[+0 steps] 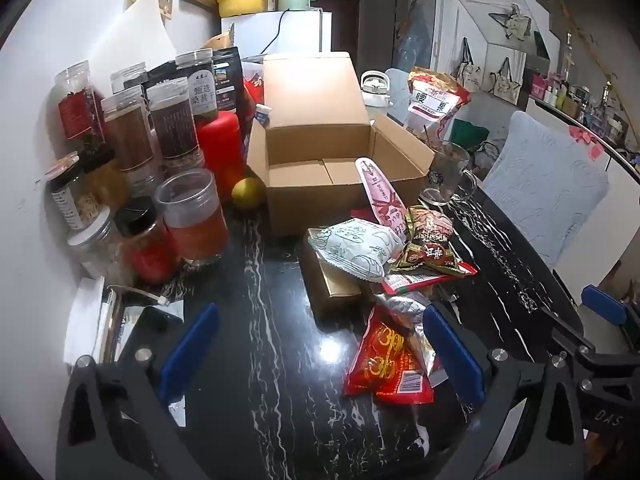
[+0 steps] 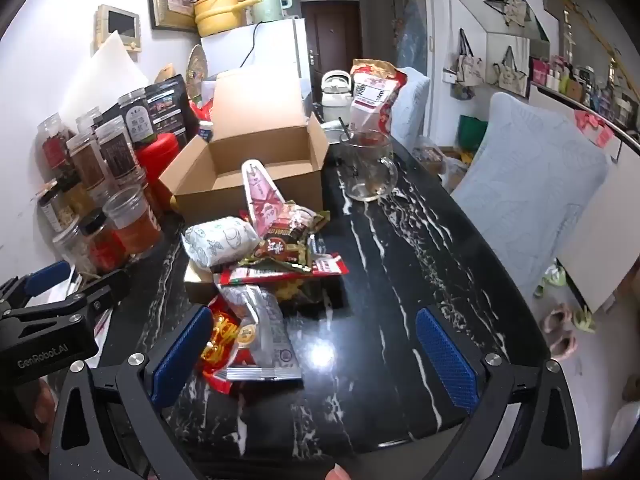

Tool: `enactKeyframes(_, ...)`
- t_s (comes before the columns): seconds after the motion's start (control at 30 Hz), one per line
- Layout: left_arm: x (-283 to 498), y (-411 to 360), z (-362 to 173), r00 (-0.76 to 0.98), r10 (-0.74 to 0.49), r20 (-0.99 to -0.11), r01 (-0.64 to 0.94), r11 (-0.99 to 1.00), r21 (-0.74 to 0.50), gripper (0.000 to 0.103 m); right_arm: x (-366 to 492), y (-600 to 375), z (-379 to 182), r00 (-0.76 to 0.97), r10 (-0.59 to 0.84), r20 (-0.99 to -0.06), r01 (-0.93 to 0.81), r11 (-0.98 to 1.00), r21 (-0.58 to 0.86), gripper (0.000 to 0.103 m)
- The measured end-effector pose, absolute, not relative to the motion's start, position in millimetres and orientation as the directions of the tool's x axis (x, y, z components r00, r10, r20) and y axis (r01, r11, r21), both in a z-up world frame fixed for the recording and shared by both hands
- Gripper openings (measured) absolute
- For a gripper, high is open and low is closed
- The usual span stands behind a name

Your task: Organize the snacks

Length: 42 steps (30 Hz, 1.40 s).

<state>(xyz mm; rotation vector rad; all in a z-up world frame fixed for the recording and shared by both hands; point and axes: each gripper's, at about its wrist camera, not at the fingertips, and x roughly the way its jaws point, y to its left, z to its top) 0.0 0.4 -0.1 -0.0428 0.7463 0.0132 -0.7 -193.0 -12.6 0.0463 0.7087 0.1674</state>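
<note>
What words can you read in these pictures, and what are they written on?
"GenRobot.AI": on the left gripper's black body.
"DAS": on the right gripper's black body.
"腰果": on the tall red and white bag behind the box.
Too blurred to read: the jar labels, the pink pointed packet, the brown snack packet, the white bag with drawings, and the red packet.
</note>
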Motion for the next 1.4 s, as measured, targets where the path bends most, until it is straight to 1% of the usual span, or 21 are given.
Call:
enactKeyframes(0.23, -0.5, 7.3, 0.9, 0.733, 0.013, -0.680, -0.054, 0.998, -0.039, 0.103, 0.7, -190.8, -13.7, 0.746, 0.176, -0.642, -0.144, 0.984, 0.101, 0.103)
enactKeyframes(0.27, -4.2, -1.9, -1.4, 0.741, -0.003, -0.671, -0.036, 0.998, -0.045, 0.103, 0.5, -190.8, -13.8, 0.747, 0.176, -0.641, -0.145, 0.984, 0.101, 0.103)
enactKeyframes(0.33, -6.7, -2.0, -0.9, 0.744, 0.001, -0.668, -0.041, 0.998, -0.045, 0.103, -0.3, -191.0, -14.0, 0.749, 0.177, -0.639, -0.146, 0.984, 0.101, 0.103)
enactKeyframes(0.37, -1.1, 3.1, -2.6, 0.737, -0.011, -0.676, -0.029, 0.998, -0.048, 0.103, 4.1, -184.9, -18.2, 0.741, 0.170, -0.650, -0.141, 0.985, 0.097, 0.103)
enactKeyframes(0.63, -0.6, 2.4, -3.9, 0.725, -0.032, -0.688, -0.007, 0.999, -0.053, 0.103, 1.9, -187.4, -17.2, 0.738, 0.166, -0.654, -0.140, 0.986, 0.092, 0.103)
enactKeyframes(1.4, -2.4, -2.5, -5.8, 0.721, -0.046, -0.692, 0.012, 0.998, -0.054, 0.103, 3.1, -187.9, -18.5, 0.730, 0.156, -0.666, -0.136, 0.987, 0.083, 0.103)
